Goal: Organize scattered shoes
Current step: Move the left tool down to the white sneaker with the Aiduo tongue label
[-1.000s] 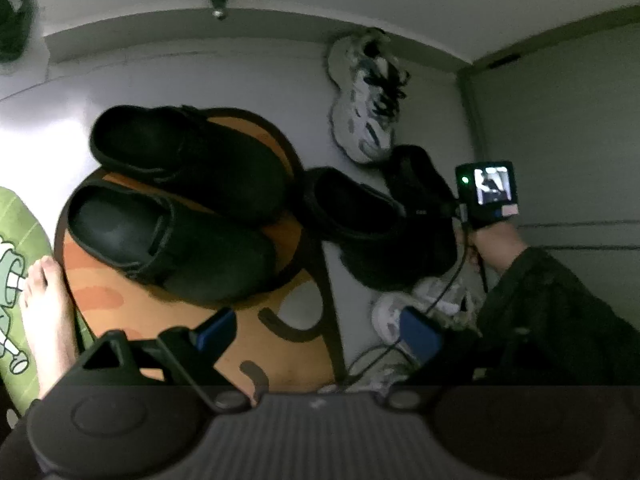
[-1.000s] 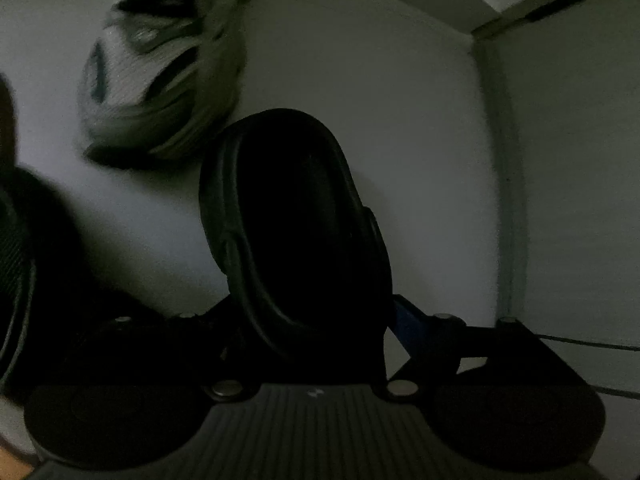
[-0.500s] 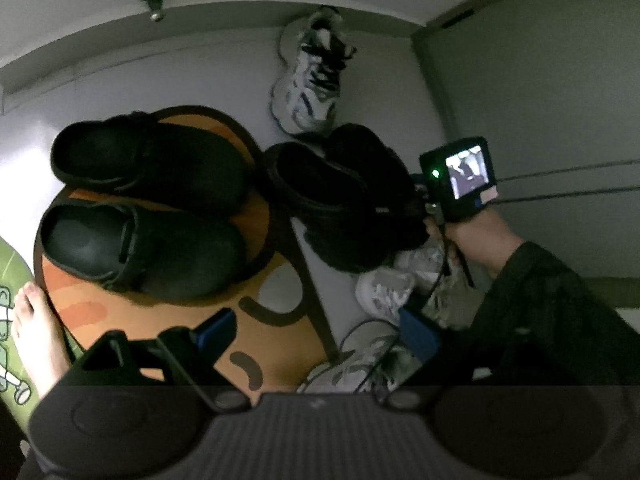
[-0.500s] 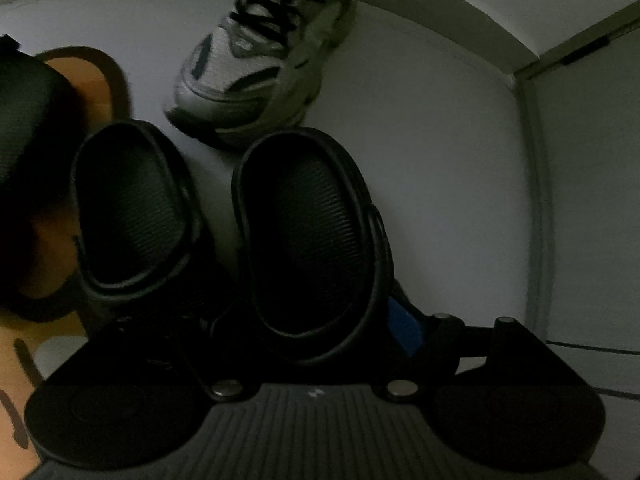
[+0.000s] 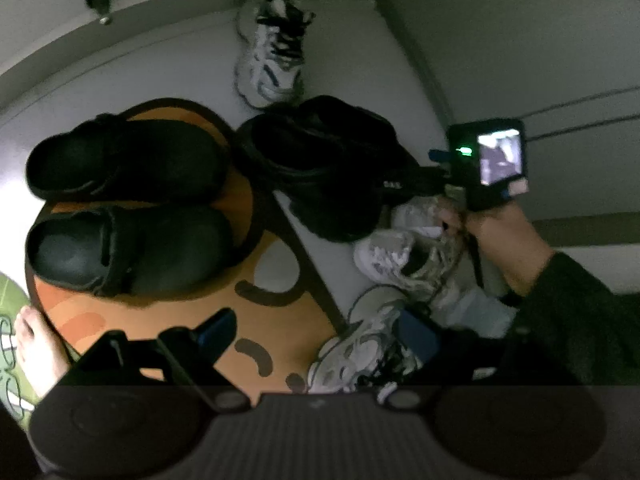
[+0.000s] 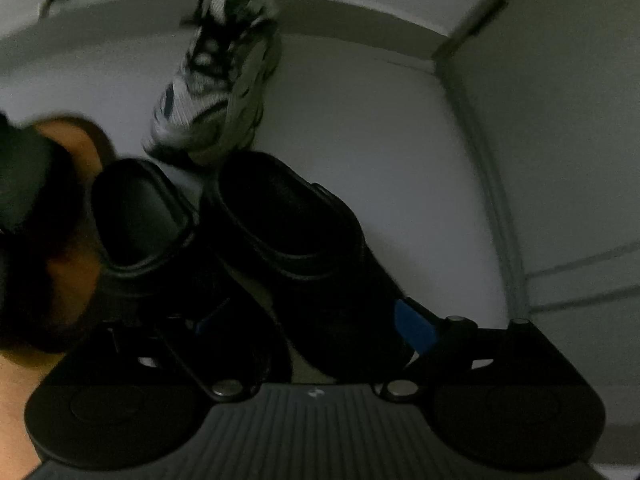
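My right gripper point(image 6: 308, 328) is shut on a black clog point(image 6: 296, 236) and holds it beside its mate point(image 6: 136, 208), which sits at the orange mat's edge. In the left wrist view the same pair point(image 5: 320, 160) lies right of the mat, with the right gripper's device point(image 5: 486, 160) behind it. Two more black clogs point(image 5: 124, 160) point(image 5: 128, 252) lie side by side on the orange mat point(image 5: 276, 320). A white sneaker point(image 5: 272, 56) lies by the far wall. My left gripper point(image 5: 316, 332) is open and empty above the mat's edge and more white sneakers point(image 5: 400, 256).
The baseboard and a door stop point(image 5: 100, 0) run along the far wall. A door or cabinet front point(image 5: 540, 40) closes the right side. A bare foot point(image 5: 36, 344) stands on a green mat point(image 5: 8, 308) at the left.
My right gripper has brought the black clog left and down next to its mate. The left camera view has shifted so the shoes sit further left and larger.
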`<state>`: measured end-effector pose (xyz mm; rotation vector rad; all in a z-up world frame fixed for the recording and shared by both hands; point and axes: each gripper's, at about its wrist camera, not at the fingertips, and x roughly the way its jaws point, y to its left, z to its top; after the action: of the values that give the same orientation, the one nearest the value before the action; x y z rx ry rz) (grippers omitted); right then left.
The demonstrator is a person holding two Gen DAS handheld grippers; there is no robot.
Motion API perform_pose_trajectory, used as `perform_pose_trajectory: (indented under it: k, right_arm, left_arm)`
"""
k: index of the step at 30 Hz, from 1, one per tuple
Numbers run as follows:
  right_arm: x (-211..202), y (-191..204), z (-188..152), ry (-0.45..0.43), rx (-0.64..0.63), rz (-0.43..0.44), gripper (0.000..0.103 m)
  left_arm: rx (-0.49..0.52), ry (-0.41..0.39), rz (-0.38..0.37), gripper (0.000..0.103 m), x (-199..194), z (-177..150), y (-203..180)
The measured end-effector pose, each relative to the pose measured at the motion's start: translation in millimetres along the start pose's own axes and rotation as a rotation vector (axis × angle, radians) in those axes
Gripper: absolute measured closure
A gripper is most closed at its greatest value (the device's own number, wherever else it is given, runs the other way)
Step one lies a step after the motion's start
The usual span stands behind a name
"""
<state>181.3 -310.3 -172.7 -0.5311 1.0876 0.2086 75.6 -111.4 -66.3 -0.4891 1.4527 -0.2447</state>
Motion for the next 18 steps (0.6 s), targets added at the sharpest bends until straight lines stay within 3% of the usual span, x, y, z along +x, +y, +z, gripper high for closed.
perform_pose_trajectory:
  k: [6,13,18]
  right_arm:
    - [-71.0,-17.0,-41.3,-0.073,0.159,0.047,0.011]
    - [-147.2,-31.5,-110.7,-0.131,0.185,-0.023,0.007]
    - [-177.4,-53.8,-172.3,-0.085,0.264,-0.107,0.007]
  left_arm:
    - [0.107,0.009,0.037,0.013,16.2,-4.9,-15.8]
    - [0.202,0.092,0.069,0.014,61.1,-37.4,-47.2]
    - [0.328,0.116,0.050,0.031,83.5,-68.0,-74.0]
